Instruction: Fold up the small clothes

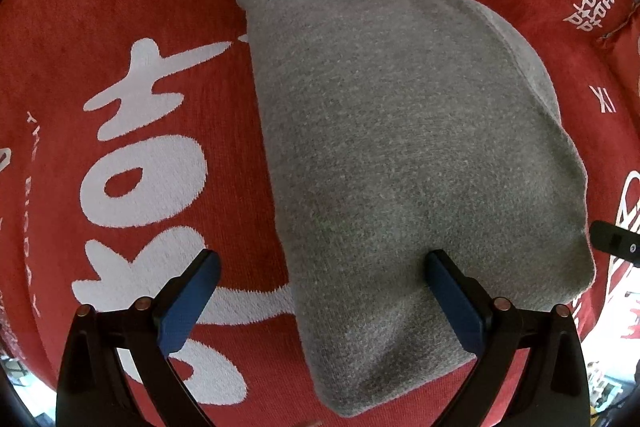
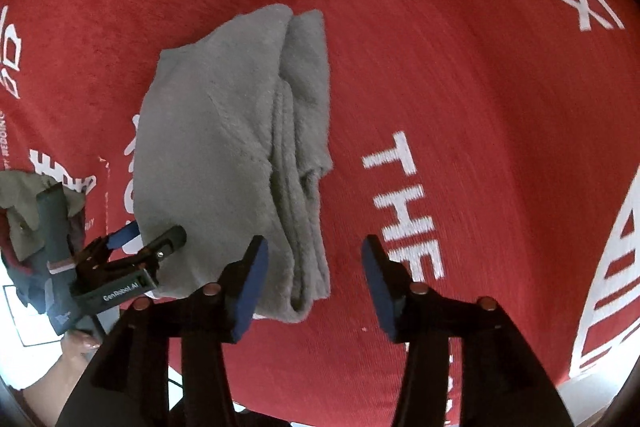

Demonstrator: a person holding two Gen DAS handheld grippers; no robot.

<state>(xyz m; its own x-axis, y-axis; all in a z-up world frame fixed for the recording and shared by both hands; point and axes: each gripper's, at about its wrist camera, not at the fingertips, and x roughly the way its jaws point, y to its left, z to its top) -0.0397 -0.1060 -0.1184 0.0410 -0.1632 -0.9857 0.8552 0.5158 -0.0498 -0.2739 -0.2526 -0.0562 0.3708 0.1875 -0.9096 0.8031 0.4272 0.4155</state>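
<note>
A grey knitted garment point(image 1: 400, 147) lies folded flat on a red blanket point(image 1: 100, 7) with white characters. My left gripper point(image 1: 324, 279) points down over the garment's near left edge and is open: one finger is over the knit, the other over bare blanket. In the right wrist view the same garment point(image 2: 224, 147) shows stacked folds along its right side. My right gripper point(image 2: 314, 259) is open above its near right corner, and the pads do not press on it. The left gripper point(image 2: 150, 235) shows at the garment's left side, held by a hand point(image 2: 76, 343).
An olive-green cloth point(image 2: 24, 195) lies at the left edge, behind the left gripper. The blanket point(image 2: 480, 107) ends at the lower right, with pale floor point(image 2: 592, 391) beyond. A red cushion point(image 1: 628, 39) sits at the far right. The right gripper's tip point(image 1: 612, 239) shows beside the garment.
</note>
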